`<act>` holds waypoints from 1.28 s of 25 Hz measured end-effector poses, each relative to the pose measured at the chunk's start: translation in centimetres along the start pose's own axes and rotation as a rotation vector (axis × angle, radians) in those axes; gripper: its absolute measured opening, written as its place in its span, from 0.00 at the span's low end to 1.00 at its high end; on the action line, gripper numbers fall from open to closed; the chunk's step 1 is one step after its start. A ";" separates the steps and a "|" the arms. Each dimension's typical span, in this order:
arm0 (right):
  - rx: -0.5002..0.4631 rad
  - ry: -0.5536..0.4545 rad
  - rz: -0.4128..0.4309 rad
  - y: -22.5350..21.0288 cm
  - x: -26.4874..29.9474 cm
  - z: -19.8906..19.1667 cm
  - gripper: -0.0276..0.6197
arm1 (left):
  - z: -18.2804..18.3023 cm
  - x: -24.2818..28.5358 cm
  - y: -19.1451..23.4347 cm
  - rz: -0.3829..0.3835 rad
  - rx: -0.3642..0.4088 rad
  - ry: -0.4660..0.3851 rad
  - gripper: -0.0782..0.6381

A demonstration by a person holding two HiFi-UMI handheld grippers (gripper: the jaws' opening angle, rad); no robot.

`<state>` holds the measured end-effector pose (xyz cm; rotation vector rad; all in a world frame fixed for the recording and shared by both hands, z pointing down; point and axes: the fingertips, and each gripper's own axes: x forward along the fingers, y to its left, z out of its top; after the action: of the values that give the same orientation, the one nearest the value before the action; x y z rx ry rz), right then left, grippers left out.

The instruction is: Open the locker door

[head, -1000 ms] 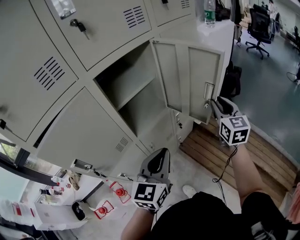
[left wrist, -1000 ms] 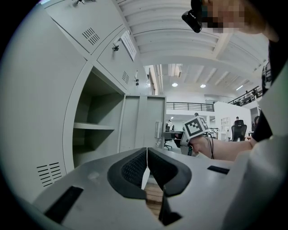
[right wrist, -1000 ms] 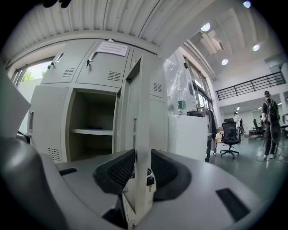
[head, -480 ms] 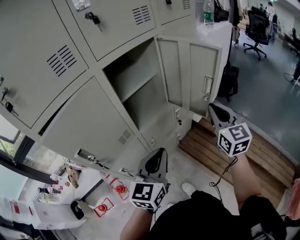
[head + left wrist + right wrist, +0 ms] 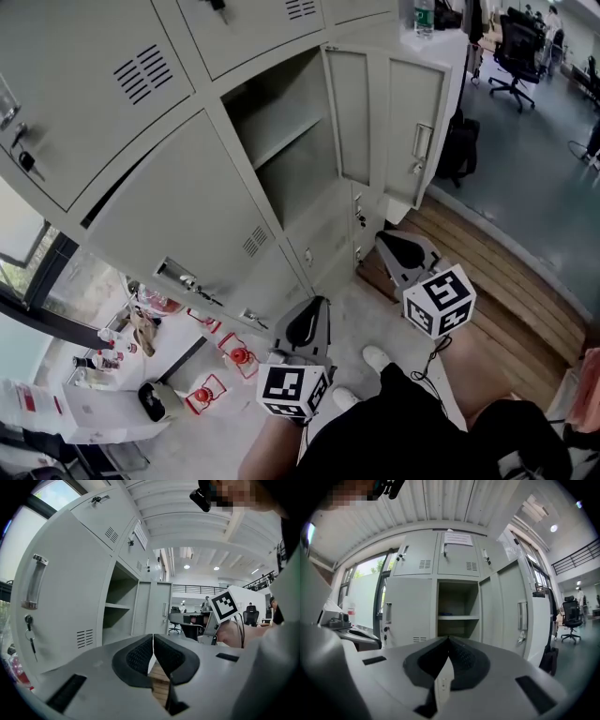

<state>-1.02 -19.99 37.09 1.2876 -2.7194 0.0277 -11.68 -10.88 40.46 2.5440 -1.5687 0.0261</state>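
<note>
Right gripper (image 5: 392, 248) is seen with jaws pressed together, nothing caught in them, held well clear of the door (image 5: 417, 122). Same for the left gripper (image 5: 312, 317): closed, empty. The door is swung wide open, right of its locker (image 5: 281, 141) compartment.

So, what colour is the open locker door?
Light grey; the locker door shows best in the right gripper view.
</note>
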 end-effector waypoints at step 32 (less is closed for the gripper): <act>0.047 0.009 0.335 2.6 -5.7 -2.2 0.13 | 0.3 2.0 -6.9 0.194 0.008 -0.009 0.14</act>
<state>0.85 -13.80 38.65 0.8253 -2.9080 0.1310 -4.68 -9.70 39.50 2.3906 -1.8168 0.0425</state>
